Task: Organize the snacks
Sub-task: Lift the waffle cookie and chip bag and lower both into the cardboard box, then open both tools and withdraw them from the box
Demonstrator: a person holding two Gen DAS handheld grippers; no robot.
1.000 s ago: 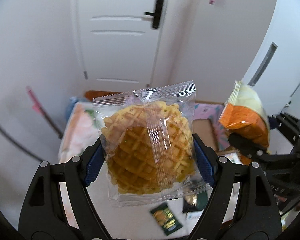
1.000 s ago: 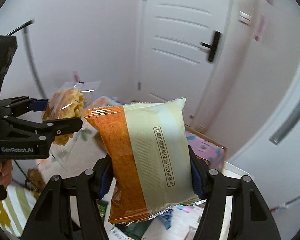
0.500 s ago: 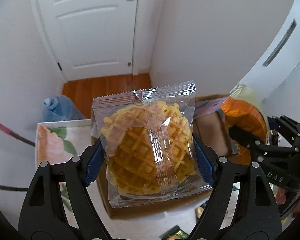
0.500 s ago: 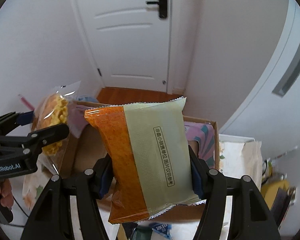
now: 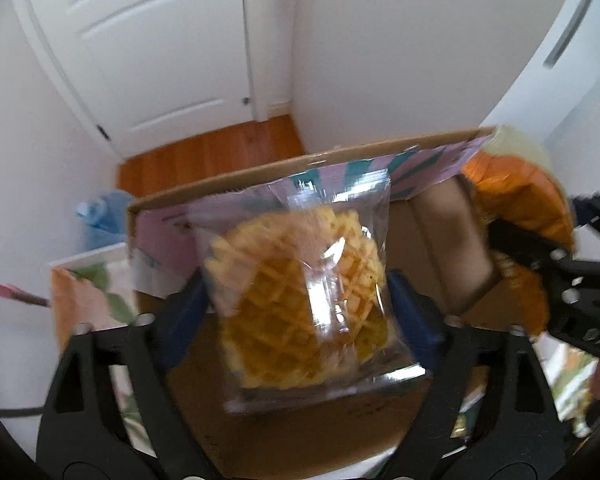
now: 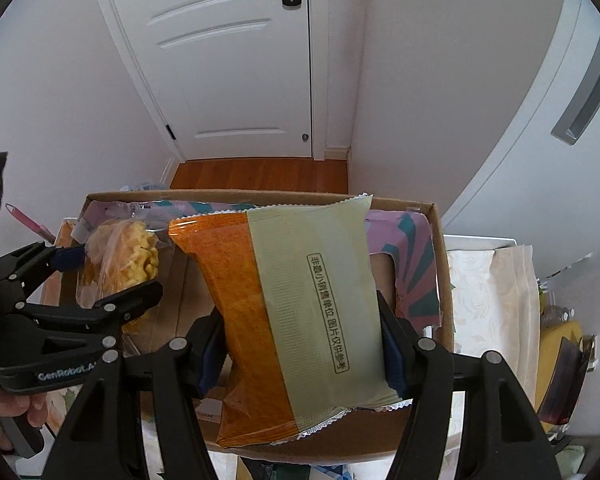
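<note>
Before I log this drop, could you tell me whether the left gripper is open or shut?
Open: the left gripper has just been opening, its pads clear of the waffle packet between them.

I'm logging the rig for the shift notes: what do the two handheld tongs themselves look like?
Both are matt black plastic frames with triangular cut-outs and silver rivets. The left tongs and right tongs each carry blue pads on the fingertips. Seen from the right wrist view, the left unit bears white "GenRobot.AI" lettering on its side.

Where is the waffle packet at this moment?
In the left wrist view, the waffle packet sits between the left gripper's just-opened jaws, above the cardboard box.
</note>
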